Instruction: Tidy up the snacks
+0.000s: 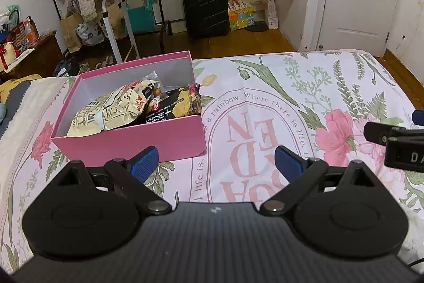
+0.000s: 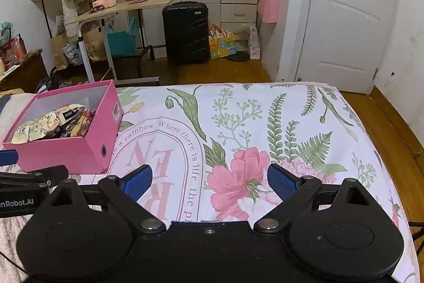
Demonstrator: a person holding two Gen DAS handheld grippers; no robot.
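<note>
Both my pairs of jaws are spread wide and hold nothing: my left gripper point(image 1: 216, 163) hangs over the bedspread point(image 2: 265, 123) just short of the pink box point(image 1: 127, 142), and my right gripper point(image 2: 209, 183) hangs beside it, over the printed flowers. The snacks are in that box, which sits toward the bed's far left corner: a pale crumpled bag point(image 1: 111, 108) lies on top, and a dark packet point(image 1: 169, 110) leans against the right wall with its top poking above the rim.

I judge the job nearly done, so the risks are small ones. That dark packet could tip out if I bump the box, and the soft bedding could let the box slide or tilt under a push. My two grippers are close together and could knock one another.

I cannot see what lies under the top bags or how many packets there are, and their print is too small to read. The bed's near edge is hidden behind my own bodies, so a stray snack there would escape me. No lid shows anywhere.
</note>
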